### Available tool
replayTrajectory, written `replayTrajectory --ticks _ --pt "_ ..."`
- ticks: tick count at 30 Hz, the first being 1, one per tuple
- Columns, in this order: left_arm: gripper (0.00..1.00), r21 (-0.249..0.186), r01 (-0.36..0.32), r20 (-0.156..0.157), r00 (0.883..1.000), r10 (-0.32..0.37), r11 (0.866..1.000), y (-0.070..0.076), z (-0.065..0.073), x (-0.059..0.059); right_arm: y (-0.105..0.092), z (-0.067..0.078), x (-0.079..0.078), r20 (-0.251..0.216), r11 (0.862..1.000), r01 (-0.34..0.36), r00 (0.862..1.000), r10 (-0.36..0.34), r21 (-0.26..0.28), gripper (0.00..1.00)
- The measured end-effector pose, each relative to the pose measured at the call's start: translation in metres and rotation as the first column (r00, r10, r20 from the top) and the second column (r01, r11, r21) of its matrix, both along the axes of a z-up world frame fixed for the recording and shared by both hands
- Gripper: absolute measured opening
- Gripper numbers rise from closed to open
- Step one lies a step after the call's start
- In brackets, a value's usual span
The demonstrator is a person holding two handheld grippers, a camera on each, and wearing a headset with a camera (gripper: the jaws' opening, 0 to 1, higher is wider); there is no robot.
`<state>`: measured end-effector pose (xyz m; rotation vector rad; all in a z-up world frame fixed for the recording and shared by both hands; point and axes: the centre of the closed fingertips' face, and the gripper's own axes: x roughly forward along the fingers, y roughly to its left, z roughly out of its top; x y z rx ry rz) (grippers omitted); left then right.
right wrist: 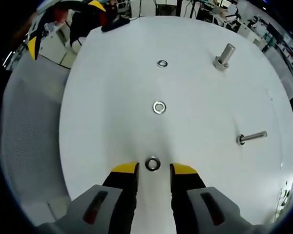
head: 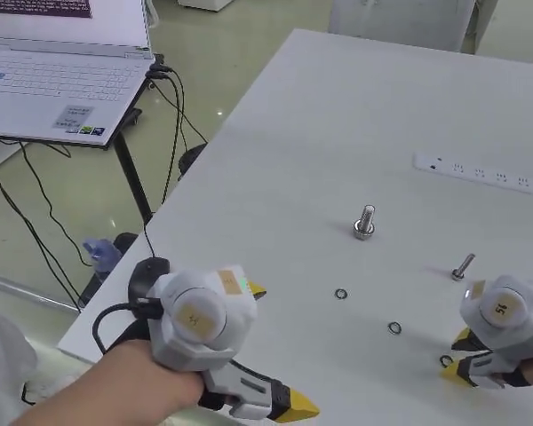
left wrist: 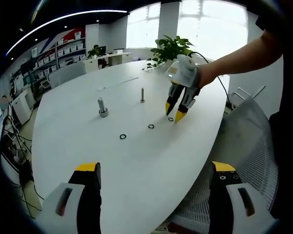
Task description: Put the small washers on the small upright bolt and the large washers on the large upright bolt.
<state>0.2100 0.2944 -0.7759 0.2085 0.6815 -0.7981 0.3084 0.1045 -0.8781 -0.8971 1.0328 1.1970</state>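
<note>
My right tongs (right wrist: 154,171) stand slightly parted and grip nothing, with the tips either side of the nearest washer (right wrist: 152,164), which lies flat on the white surface (right wrist: 112,112). To do this well, I should set the tips down on the surface, keep the ring centred, and close gently so it doesn't skid out. A second washer (right wrist: 159,107) and a third washer (right wrist: 162,63) lie beyond. The large upright bolt (right wrist: 223,56) and small upright bolt (right wrist: 251,138) stand off to one side. My left tongs (left wrist: 155,168) hang wide open and empty.
</note>
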Motion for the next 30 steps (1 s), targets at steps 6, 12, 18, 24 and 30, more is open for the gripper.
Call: replayTrajectory --ticks 6,12,18,24,30 --pt "0.90 -0.006 0.004 -0.008 1.000 -0.004 1.000 -0.001 -0.002 -0.002 0.000 0.000 -0.003 -0.001 1.000 -0.010 1.000 0.010 -0.022 0.23" --pt "0.89 -0.005 0.013 -0.011 1.000 -0.013 1.000 -0.002 -0.003 -0.004 0.001 -0.001 -0.005 0.001 0.999 -0.022 1.000 0.022 -0.047 0.17" --pt "0.87 -0.004 0.021 -0.015 1.000 -0.021 1.000 -0.003 -0.003 -0.006 0.002 -0.001 -0.006 0.005 0.998 -0.014 1.000 0.014 -0.061 0.14" --pt "0.85 -0.003 0.027 -0.018 0.999 -0.027 1.000 -0.005 -0.004 -0.008 0.001 -0.001 -0.005 0.008 0.998 0.002 1.000 -0.001 -0.063 0.13" --pt "0.84 0.003 0.038 -0.023 0.999 -0.038 0.999 -0.005 -0.004 -0.011 0.001 -0.002 -0.005 0.000 0.998 0.036 0.999 -0.036 -0.048 0.13"
